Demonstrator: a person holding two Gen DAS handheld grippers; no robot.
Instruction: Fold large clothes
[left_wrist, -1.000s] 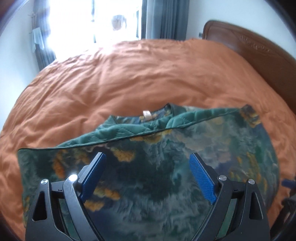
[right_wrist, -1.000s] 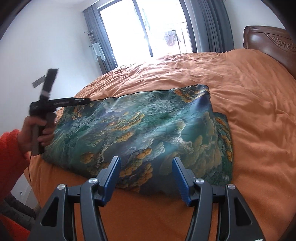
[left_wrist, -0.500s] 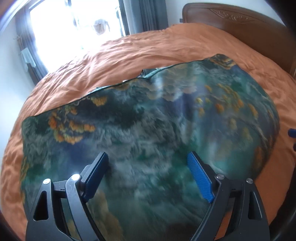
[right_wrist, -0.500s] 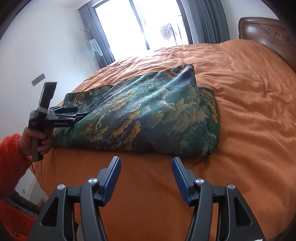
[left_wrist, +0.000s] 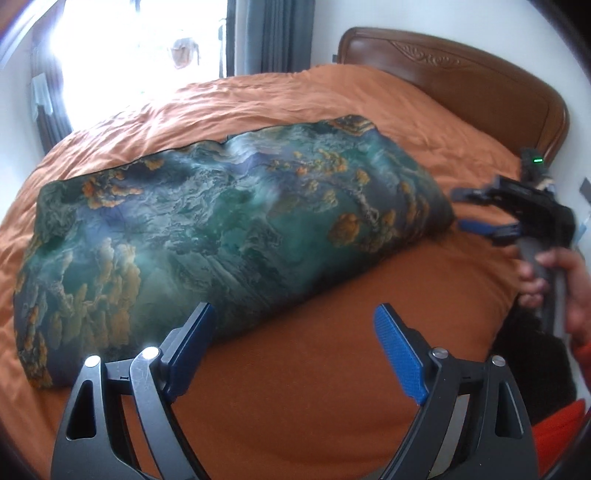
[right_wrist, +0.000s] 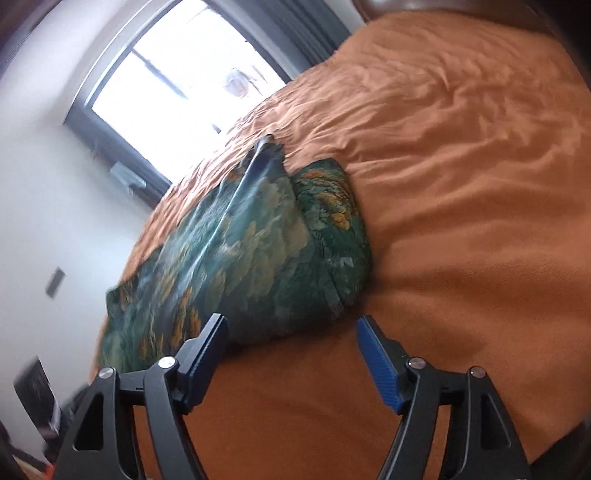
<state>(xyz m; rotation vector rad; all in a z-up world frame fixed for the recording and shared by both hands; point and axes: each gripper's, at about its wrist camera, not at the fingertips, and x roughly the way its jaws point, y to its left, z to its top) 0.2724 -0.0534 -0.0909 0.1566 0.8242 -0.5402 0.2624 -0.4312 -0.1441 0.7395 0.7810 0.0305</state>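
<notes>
Left view alone shows right hand-held gripper (left_wrist: 480, 210) (jaws just widened, empty); left hand-held gripper (left_wrist: 291, 350) agape above garment (left_wrist: 221, 229).

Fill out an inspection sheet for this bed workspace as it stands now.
Surface: orange bedspread, wrinkled.
Job's things: green patterned garment lying folded on the bedspread, layered edge at one end.
Clutter: nothing seen.
Grippers: left gripper open, nothing between the jaws; right gripper open, jaws just widened, nothing between them.
Cables: nothing seen.
Surroundings: wooden headboard, bright window, grey curtains, white walls.
</notes>
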